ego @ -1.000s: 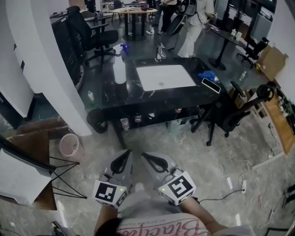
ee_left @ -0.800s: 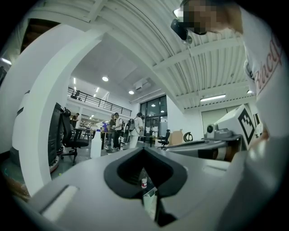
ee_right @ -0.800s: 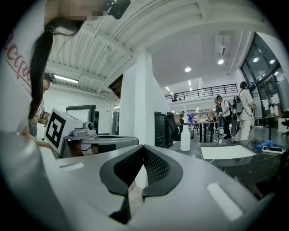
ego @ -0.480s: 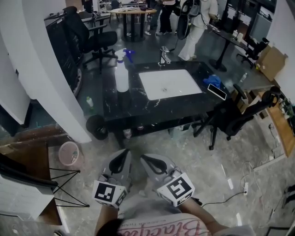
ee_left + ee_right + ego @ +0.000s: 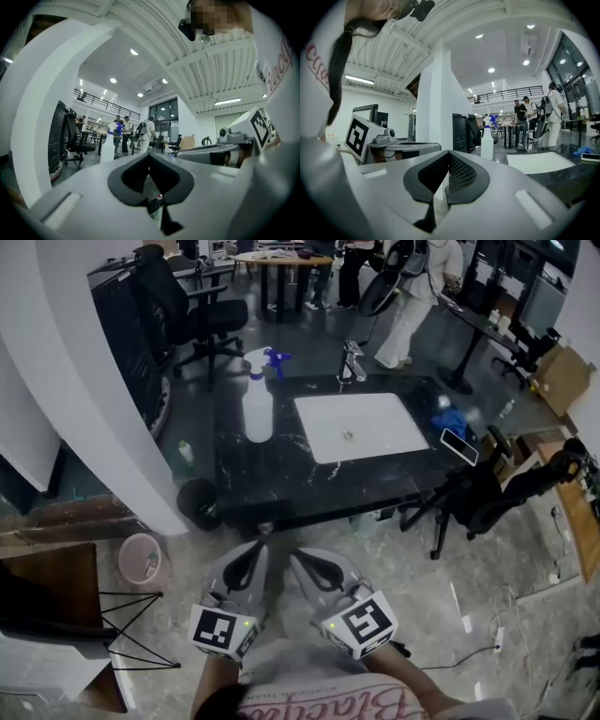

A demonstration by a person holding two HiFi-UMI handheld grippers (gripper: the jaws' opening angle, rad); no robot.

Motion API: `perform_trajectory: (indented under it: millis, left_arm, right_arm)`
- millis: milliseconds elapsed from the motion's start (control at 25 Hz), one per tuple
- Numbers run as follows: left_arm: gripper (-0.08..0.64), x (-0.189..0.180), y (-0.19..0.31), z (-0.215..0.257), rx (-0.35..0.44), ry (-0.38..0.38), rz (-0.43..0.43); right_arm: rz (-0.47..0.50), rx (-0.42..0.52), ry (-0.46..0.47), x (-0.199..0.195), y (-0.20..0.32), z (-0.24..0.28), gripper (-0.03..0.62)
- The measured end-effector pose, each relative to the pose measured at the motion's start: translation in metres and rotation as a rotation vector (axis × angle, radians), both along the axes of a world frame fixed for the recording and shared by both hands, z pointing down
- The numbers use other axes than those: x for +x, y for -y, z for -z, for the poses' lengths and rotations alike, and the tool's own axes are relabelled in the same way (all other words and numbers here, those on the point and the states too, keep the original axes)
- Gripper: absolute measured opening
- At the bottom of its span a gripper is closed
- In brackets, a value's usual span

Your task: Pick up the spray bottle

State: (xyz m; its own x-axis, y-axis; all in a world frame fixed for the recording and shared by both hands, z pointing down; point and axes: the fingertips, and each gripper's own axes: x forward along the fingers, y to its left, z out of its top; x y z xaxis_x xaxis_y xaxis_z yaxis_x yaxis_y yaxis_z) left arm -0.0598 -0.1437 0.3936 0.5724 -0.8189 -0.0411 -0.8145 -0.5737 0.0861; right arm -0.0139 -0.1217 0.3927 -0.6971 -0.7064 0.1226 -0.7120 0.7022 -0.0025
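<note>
Room: open office, grey stone-patterned floor (image 5: 441, 606), a fat white pillar (image 5: 94, 381) on my left. Ahead stands a black marbled counter (image 5: 281, 474). A black office chair (image 5: 192, 310) sits behind it, and a second chair (image 5: 483, 498) at its right end. People (image 5: 412, 282) stand further back near a round table (image 5: 277, 259).

Task item: the spray bottle (image 5: 257, 404) has a white body and a blue trigger head. It stands upright on the counter's left part, near the sink's left edge but not touching it, and well apart from both my grippers.

Containers: a white rectangular sink (image 5: 361, 426) is set into the counter, with a faucet (image 5: 352, 362) at its far rim; only the drain shows in the basin. A pink waste basket (image 5: 143, 559) stands on the floor by the pillar's foot, contents unclear. A blue cloth (image 5: 450, 418) and a flat phone-like slab (image 5: 459, 446) lie on the counter's right end.

Grippers: my left gripper (image 5: 255, 554) and right gripper (image 5: 300, 559) are side by side, low in front of me, over the floor and short of the counter. Each has its jaws pressed together, tips meeting, nothing pinched.

View differences: the head view gives the layout from above. Only the right gripper view shows the bottle side-on against the office chair, with the sink top to its right, ceiling lights and an upper-level railing (image 5: 506, 93). The left gripper view shows the bottle smaller, left of its own jaw tips, with the people behind it and the right gripper alongside.
</note>
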Motion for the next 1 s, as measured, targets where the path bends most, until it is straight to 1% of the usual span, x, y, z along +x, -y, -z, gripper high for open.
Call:
perform_trajectory:
  millis: [120,280,440,480,520,600,640,680,720,760,840,920,1000]
  left_arm:
    - [0.000,-0.005,0.026,-0.004,-0.006,0.016,0.019]
    - [0.000,-0.007,0.058,-0.001,-0.004,0.019,0.024]
    - [0.009,-0.010,0.093,-0.004,-0.026,0.056,0.047]
    - [0.056,-0.011,0.103,-0.005,-0.024,0.063,0.050]
    - [0.087,-0.012,0.113,-0.006,-0.026,0.073,0.053]
    - [0.127,-0.014,0.136,-0.007,-0.035,0.096,0.057]
    - [0.159,-0.014,0.148,-0.006,-0.037,0.104,0.056]
    - [0.208,-0.014,0.160,-0.005,-0.040,0.112,0.049]
    - [0.277,-0.013,0.172,-0.005,-0.043,0.122,0.038]
    - [0.323,-0.012,0.183,-0.006,-0.043,0.136,0.028]
    - [0.358,-0.013,0.204,-0.006,-0.038,0.165,0.025]
    - [0.422,-0.016,0.226,-0.007,-0.044,0.166,0.041]
    - [0.515,-0.021,0.247,-0.012,-0.060,0.148,0.062]
  right_arm:
    - [0.010,-0.011,-0.001,-0.001,0.026,-0.004,-0.006]
    - [0.035,-0.015,0.003,-0.005,0.062,0.000,-0.006]
    - [0.051,-0.031,0.004,-0.009,0.097,0.004,-0.006]
    - [0.055,-0.030,0.004,-0.009,0.106,0.004,-0.006]
    - [0.059,-0.030,0.004,-0.009,0.116,0.005,-0.006]
    - [0.069,-0.031,0.002,-0.010,0.137,0.006,-0.006]
    - [0.076,-0.032,0.001,-0.011,0.147,0.007,-0.006]
    - [0.084,-0.033,-0.001,-0.011,0.158,0.009,-0.006]
    - [0.090,-0.034,-0.002,-0.012,0.169,0.010,-0.006]
    - [0.095,-0.033,-0.002,-0.012,0.180,0.012,-0.006]
    - [0.101,-0.026,-0.001,-0.011,0.202,0.016,-0.006]
    - [0.108,-0.019,-0.003,-0.011,0.222,0.018,-0.006]
    - [0.114,-0.022,-0.010,-0.011,0.238,0.016,-0.006]
